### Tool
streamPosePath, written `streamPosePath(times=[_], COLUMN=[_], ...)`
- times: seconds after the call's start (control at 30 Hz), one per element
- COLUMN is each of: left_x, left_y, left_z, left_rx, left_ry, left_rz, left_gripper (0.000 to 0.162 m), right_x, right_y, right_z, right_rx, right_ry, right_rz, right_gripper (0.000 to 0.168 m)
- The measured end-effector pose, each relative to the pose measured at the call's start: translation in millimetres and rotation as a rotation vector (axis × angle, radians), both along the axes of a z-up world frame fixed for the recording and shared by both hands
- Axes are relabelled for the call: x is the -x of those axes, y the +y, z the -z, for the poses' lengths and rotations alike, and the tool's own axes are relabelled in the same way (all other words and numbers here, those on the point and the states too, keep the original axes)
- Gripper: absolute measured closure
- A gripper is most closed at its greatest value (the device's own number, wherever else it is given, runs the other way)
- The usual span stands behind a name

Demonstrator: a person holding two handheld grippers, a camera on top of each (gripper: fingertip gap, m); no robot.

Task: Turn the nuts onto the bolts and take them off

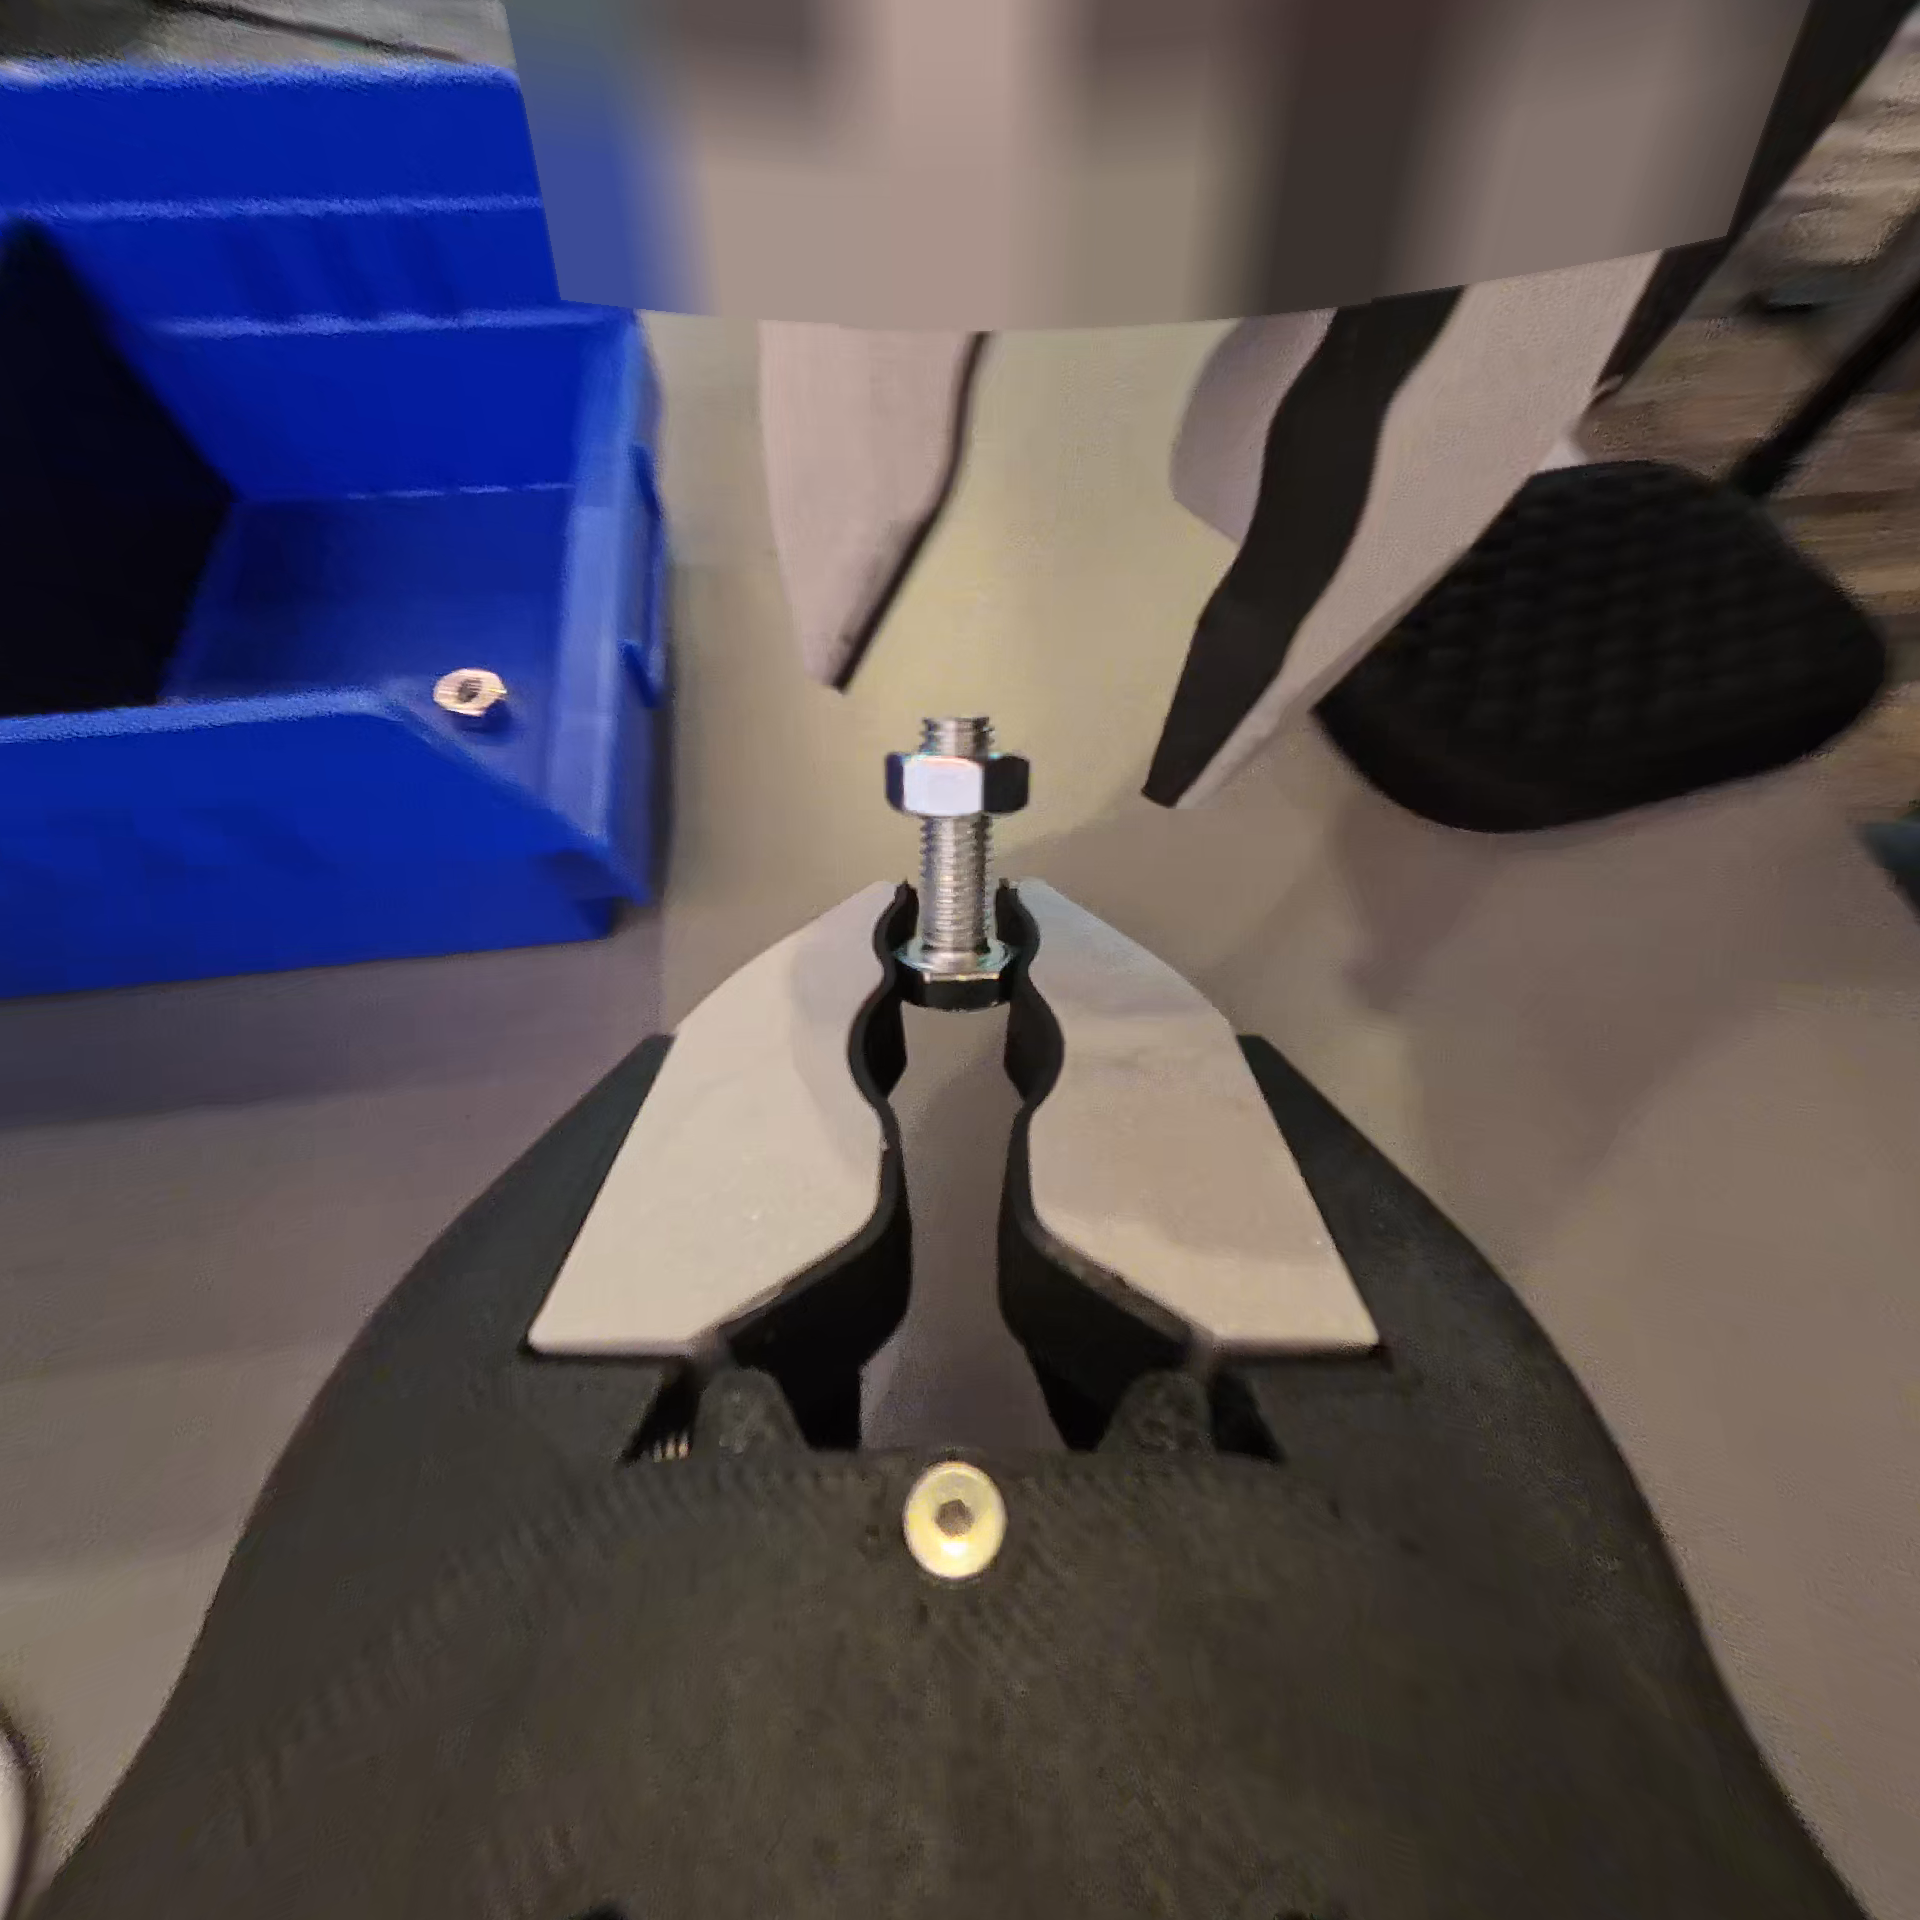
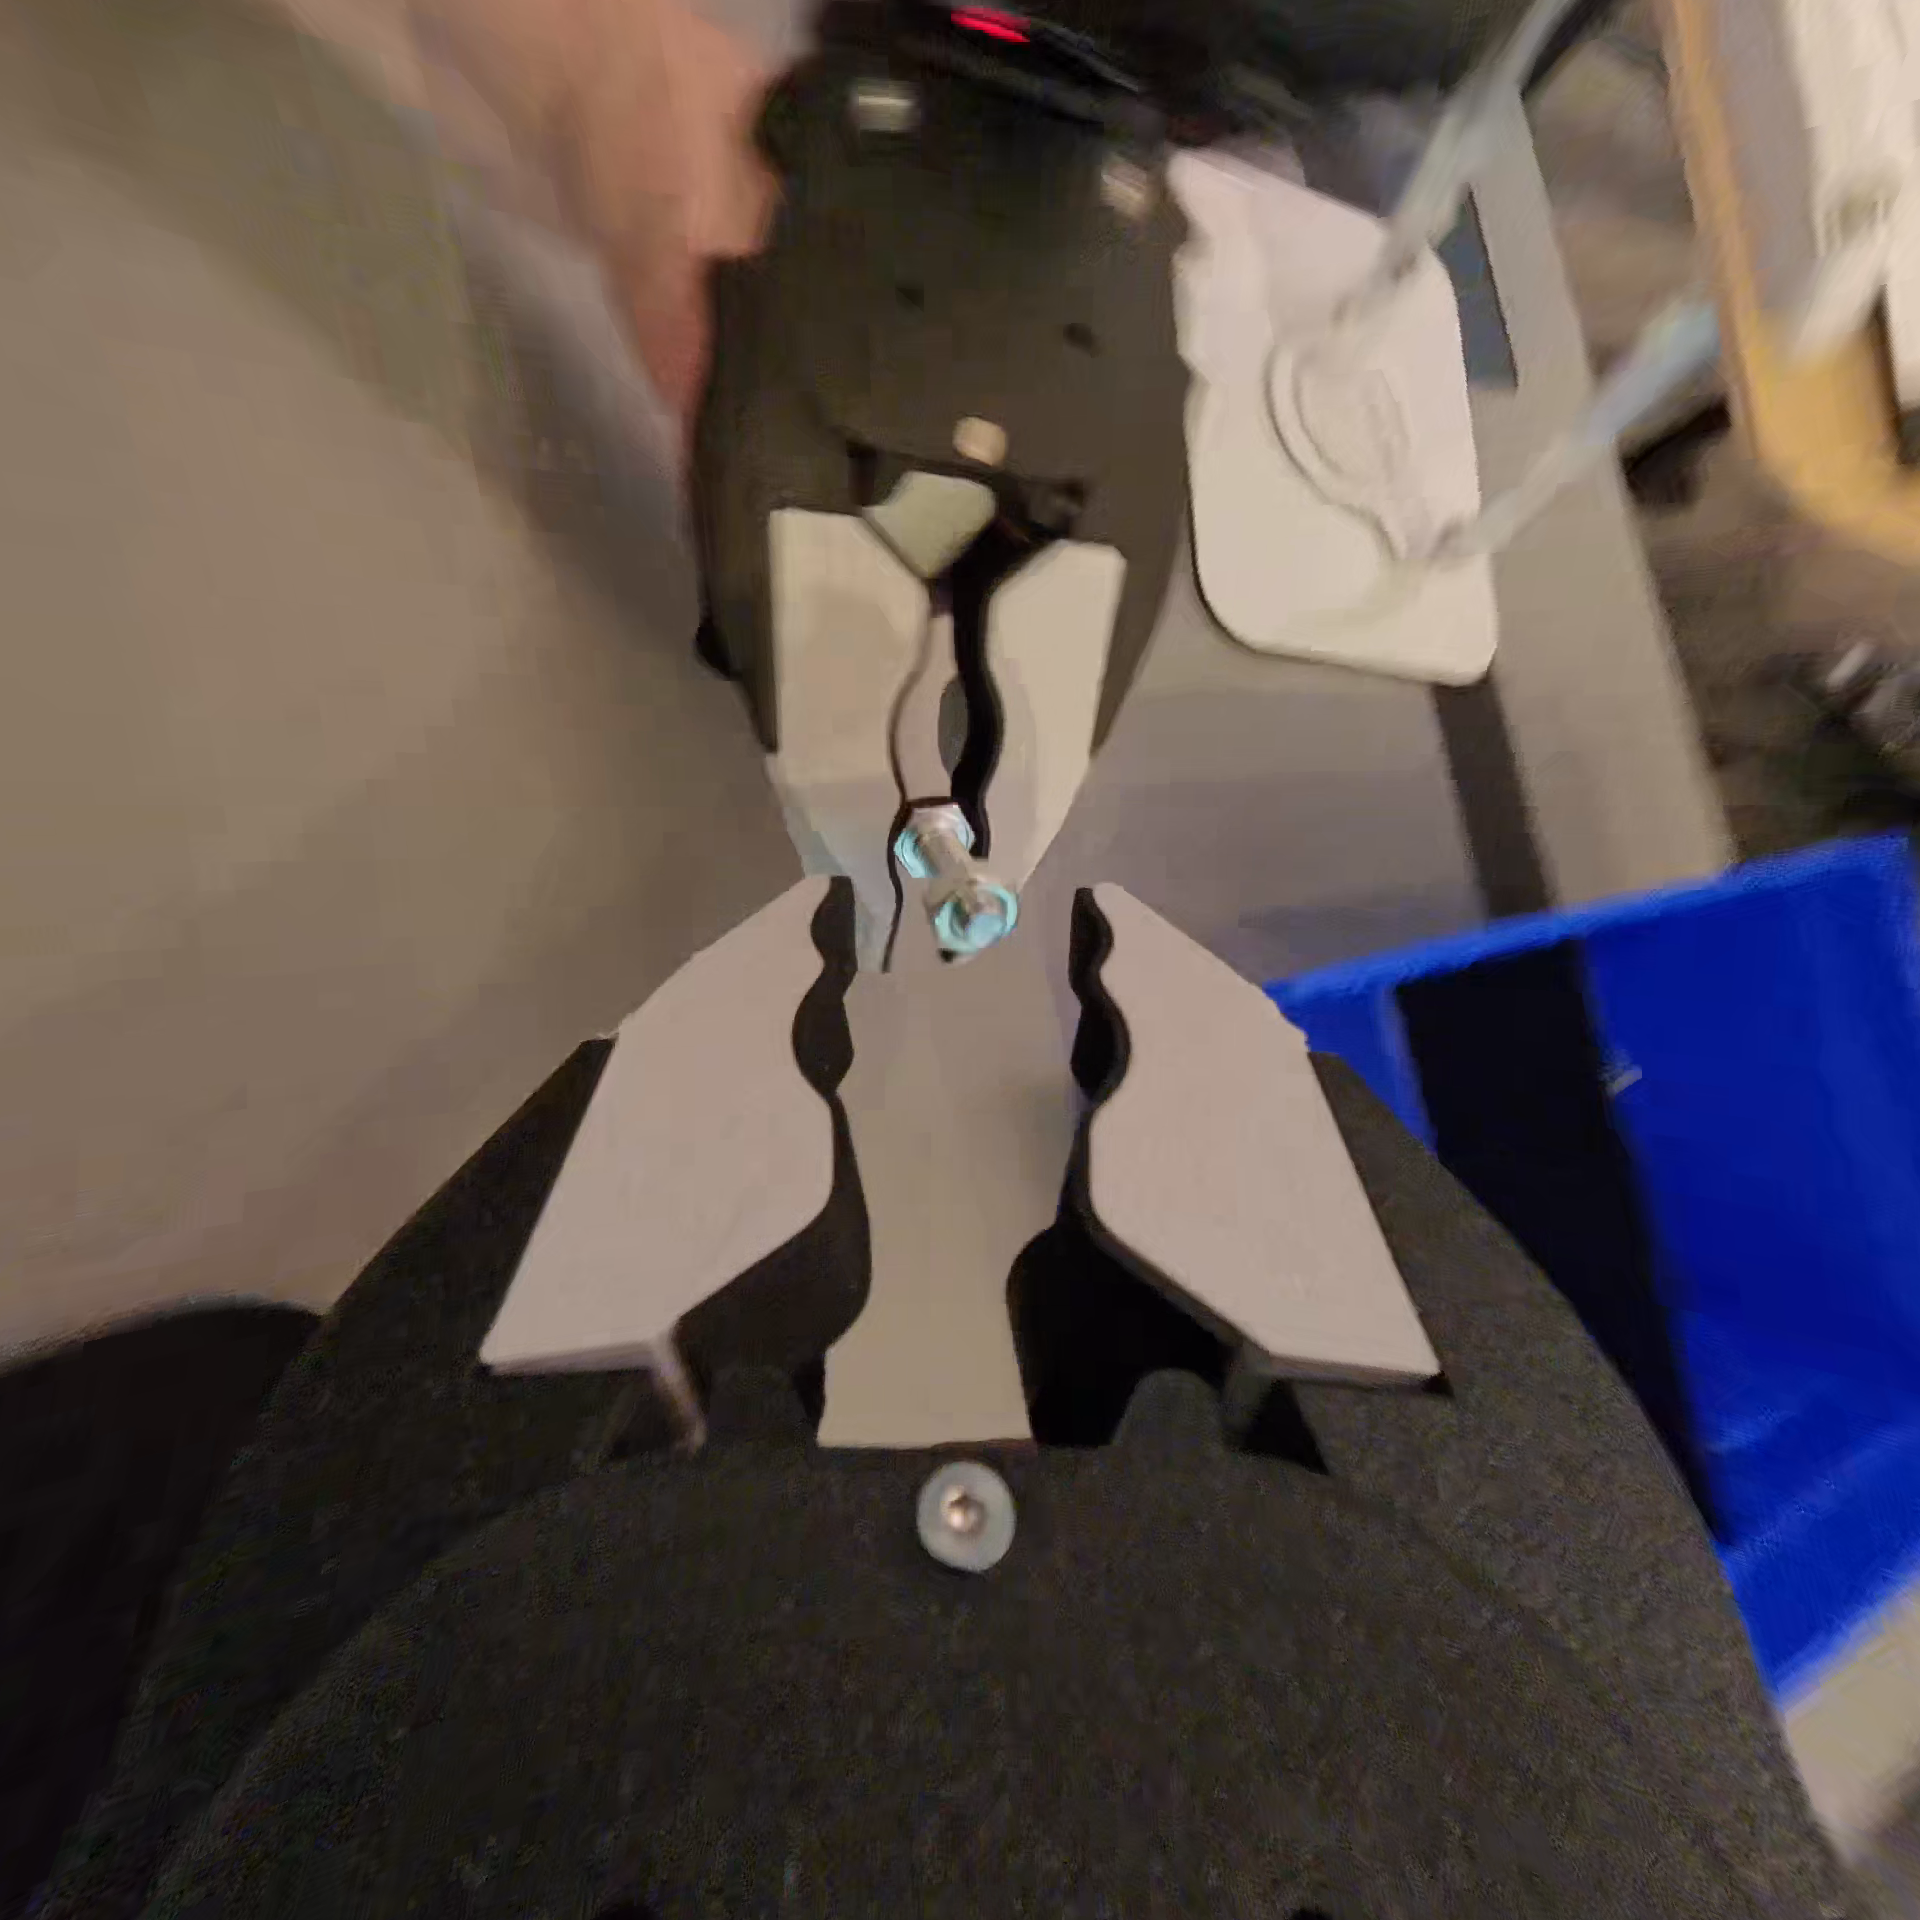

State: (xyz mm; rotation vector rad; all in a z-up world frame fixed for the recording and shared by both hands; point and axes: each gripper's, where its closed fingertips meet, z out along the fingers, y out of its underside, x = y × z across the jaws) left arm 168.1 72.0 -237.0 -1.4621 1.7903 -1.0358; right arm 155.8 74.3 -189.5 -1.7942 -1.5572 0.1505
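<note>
My left gripper (image 1: 958,935) clamps the bolt (image 1: 956,894) by its head, nut (image 1: 957,784) near the tip; my right gripper (image 2: 966,914) gapes empty just beside it.

No text, label, brand or number can be read anywhere (both views partly blurred).

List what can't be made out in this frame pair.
- Bolt head, left wrist view: sunk between the left gripper tips.
- Nut, right wrist view: motion blur hides any thread detail.
- Blue bin contents: its interior is in dark shadow and cut off by the frame's left edge.
- Small metal piece on the bin's rim: too small to identify.
- Right gripper: open, touching nothing.
</note>
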Motion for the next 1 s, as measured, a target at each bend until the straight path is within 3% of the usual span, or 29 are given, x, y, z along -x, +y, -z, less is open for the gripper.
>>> streamPosePath(times=[0.13, 0.23, 0.47, 0.7, 1.0], left_x=[-3, -5, -7, -6, 13], left_y=[25, 29, 32, 20, -45], left_z=[-3, -3, 0, 3, 10], left_rx=[-0.238, -0.387, -0.614, -0.456, 0.145], left_ry=[0.006, 0.033, 0.090, 0.103, 0.118], left_rz=[-0.176, -0.228, -0.297, -0.200, 0.252], left_gripper=[0.147, 0.147, 0.147, 0.147, 0.147], right_x=[-9, -8, -3, -2, 9], right_y=[8, 7, 7, 1, -28], right_z=[5, 12, 21, 21, 29], right_rx=[0.320, 0.532, 0.665, 0.483, -0.162], right_ry=[0.347, 0.552, 0.714, 0.499, -0.228], right_rz=[0.263, 0.354, 0.431, 0.266, -0.371], right_gripper=[0.132, 0.134, 0.148, 0.149, 0.149])
